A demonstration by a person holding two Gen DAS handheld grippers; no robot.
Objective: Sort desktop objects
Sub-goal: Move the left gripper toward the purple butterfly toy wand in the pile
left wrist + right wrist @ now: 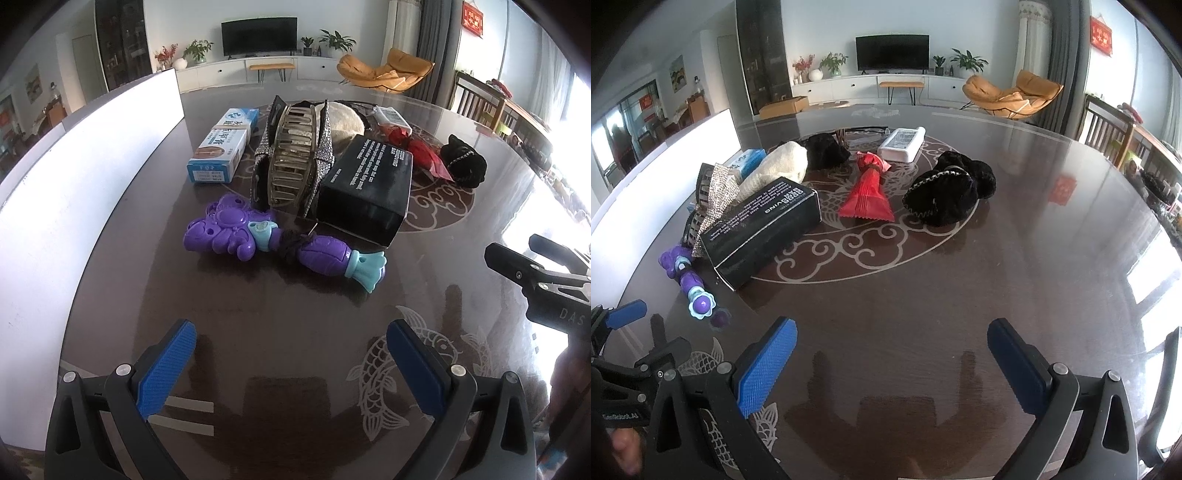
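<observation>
My left gripper (291, 332) is open and empty above the dark table, just short of a purple toy wand (280, 240). Behind the wand lie a jewelled hair claw (295, 155), a black box (369, 184) and a blue-white carton (223, 146). My right gripper (892, 332) is open and empty, well short of a red packet (868, 192), a black furry scrunchie (947, 188), a white packet (901, 144) and the black box (764, 229). The wand also shows in the right wrist view (689, 277), and the right gripper shows in the left wrist view (517, 254).
A white board (74, 177) stands along the table's left edge. A cream fuzzy item (775, 168) and another black furry item (825, 149) lie behind the box. The table (1034, 240) is bare on the right, with a chair (1104, 129) beyond its far right edge.
</observation>
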